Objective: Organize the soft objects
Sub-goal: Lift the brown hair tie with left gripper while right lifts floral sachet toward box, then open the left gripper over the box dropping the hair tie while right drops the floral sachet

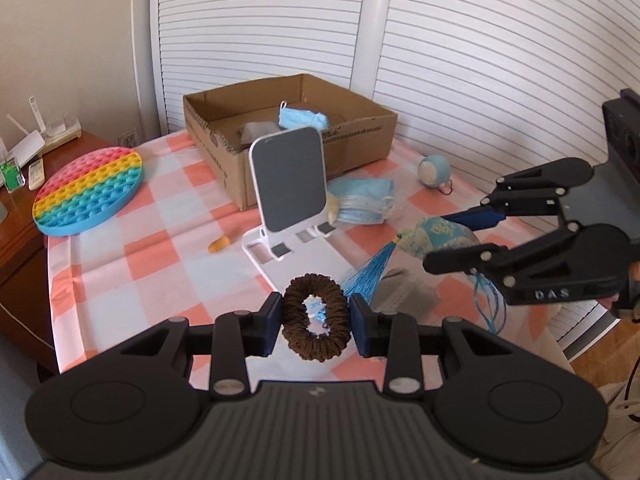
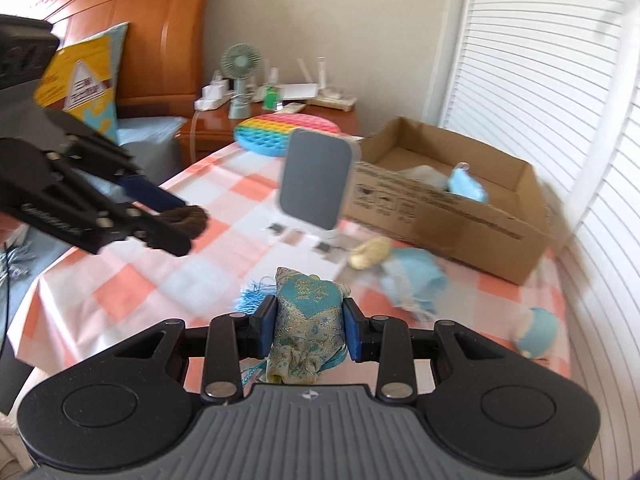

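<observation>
both claws tilt downward, left claw (image 1: pixel 316 320) gripping scrunchie (image 1: pixel 315 316) (right claw (image 2: pixel 308 330) gripping pouch (image 2: pixel 306 320)).

A dark brown knitted hair scrunchie (image 1: pixel 315 317) sits between the blue pads of the black left gripper (image 1: pixel 316 320), while the black right gripper (image 2: pixel 307 330) clasps a turquoise-and-gold brocade pouch (image 2: pixel 308 322) with a bright blue tassel (image 1: pixel 366 276). Ahead of both lie a pink-and-white checked tablecloth (image 1: pixel 132 248), a rainbow-striped round bubble mat (image 1: pixel 88 192), pale blue face masks (image 1: pixel 362 204) and a brown cardboard box (image 1: pixel 352 136).
</observation>
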